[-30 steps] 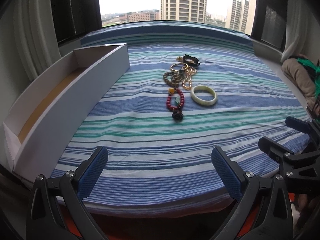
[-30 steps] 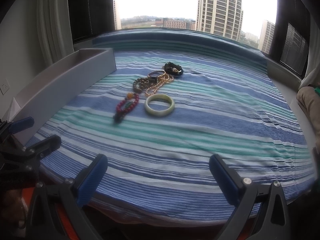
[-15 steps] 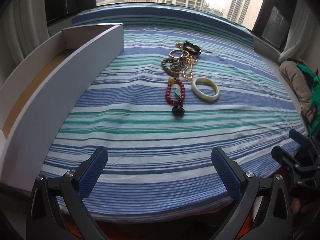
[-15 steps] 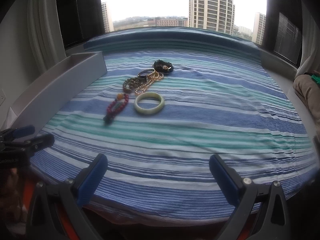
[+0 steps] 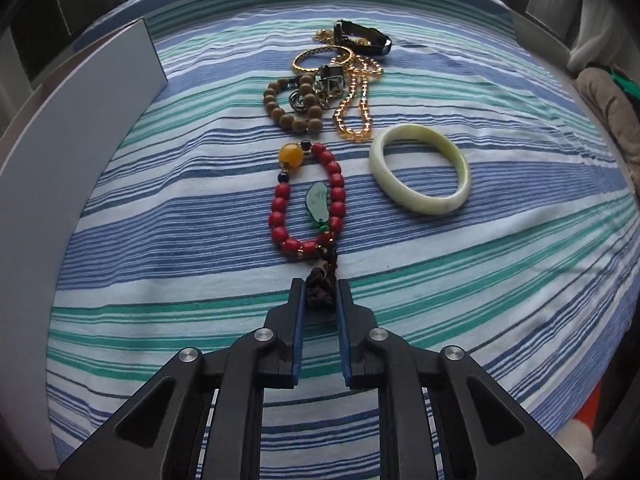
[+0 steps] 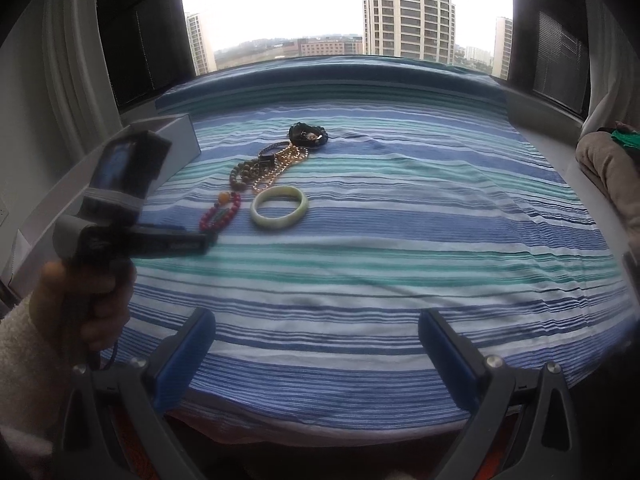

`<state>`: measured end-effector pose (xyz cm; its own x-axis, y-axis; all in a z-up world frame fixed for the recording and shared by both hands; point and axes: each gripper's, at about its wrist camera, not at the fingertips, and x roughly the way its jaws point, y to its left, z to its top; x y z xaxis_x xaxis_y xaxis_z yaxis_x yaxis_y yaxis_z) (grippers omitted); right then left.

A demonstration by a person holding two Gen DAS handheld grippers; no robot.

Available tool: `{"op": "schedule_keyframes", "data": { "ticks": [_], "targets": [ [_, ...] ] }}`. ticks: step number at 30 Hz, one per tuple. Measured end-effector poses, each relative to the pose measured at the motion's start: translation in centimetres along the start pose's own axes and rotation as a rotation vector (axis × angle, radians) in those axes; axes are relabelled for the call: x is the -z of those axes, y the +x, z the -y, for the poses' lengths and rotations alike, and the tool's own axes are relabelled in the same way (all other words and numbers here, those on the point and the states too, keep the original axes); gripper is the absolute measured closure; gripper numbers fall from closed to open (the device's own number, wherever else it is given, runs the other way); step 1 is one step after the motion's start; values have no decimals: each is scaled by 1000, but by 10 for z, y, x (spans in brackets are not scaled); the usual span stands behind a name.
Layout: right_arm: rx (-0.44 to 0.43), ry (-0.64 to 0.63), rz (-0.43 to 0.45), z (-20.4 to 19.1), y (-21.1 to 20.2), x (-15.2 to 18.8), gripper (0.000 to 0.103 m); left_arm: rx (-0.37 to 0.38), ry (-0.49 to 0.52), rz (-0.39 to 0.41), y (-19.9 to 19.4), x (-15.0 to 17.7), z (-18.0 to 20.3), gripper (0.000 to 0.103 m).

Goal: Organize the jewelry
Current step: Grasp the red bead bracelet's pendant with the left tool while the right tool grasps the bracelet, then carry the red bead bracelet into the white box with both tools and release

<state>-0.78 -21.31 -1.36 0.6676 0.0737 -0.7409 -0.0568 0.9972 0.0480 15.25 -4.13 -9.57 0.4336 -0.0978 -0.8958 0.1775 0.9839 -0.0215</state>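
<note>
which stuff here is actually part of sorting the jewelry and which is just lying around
Part of the job:
- red bead bracelet, its dark tassel pinched by the left gripper, whose fingers have just closed
- pale green bangle
- brown bead bracelet
- gold chains
- black watch
- white box

Just lying about:
- striped cloth
- bundled fabric

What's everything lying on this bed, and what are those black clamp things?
Red bead bracelet: one, red with an amber bead and green pendant, mid-bed; dark tassel pinched.
Bangle: one, pale green, right of it.
Brown bead bracelet: one, behind.
Gold chains: tangled, count unclear, beside it.
Black band: one, farthest.
White box: one, left edge.
Striped sheet: blue, green, white.
Left gripper: black, just closed on the tassel.
Right gripper: open, empty.
Hand: holding the left gripper.
</note>
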Motion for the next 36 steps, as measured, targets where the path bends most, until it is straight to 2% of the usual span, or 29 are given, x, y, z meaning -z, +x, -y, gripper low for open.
{"op": "schedule_keyframes", "data": {
  "ticks": [5, 9, 12, 14, 15, 16, 17, 19, 21, 22, 24, 29, 35, 36],
  "targets": [
    [-4, 36, -8, 11, 6, -1, 0, 47, -41, 64, -41, 22, -20, 91],
    [-54, 36, 5, 13, 10, -9, 0, 74, -84, 92, -73, 41, -45, 91],
    [-169, 32, -11, 9, 24, -29, 0, 73, -127, 103, -87, 56, -63, 91],
    [-278, 67, -76, 4, 45, -54, 0, 64, -156, 114, -92, 65, -73, 91],
    [-345, 88, -111, -1, 58, -68, 5, 60, -171, 120, -95, 69, -77, 91],
    [-407, 107, -146, -9, 72, -83, 20, 60, -189, 124, -97, 73, -81, 91],
    [-455, 124, -190, -19, 88, -97, 27, 64, -204, 129, -99, 76, -84, 91],
    [-513, 163, -268, -42, 125, -124, 43, 66, -229, 138, -104, 81, -89, 91],
    [-551, 209, -344, -65, 163, -143, 49, 56, -238, 152, -109, 87, -92, 91],
    [-560, 225, -383, -76, 182, -149, 58, 52, -241, 160, -111, 89, -94, 91],
    [-526, 245, -432, -95, 212, -154, 65, 51, -250, 173, -118, 95, -98, 91],
    [-366, 240, -468, -119, 250, -157, 66, 35, -269, 199, -129, 109, -111, 91],
    [-221, 227, -463, -135, 270, -156, 67, 46, -299, 198, -128, 114, -124, 91],
    [-195, 211, -439, -138, 269, -157, 69, 46, -300, 198, -128, 115, -124, 91]
  ]
}}
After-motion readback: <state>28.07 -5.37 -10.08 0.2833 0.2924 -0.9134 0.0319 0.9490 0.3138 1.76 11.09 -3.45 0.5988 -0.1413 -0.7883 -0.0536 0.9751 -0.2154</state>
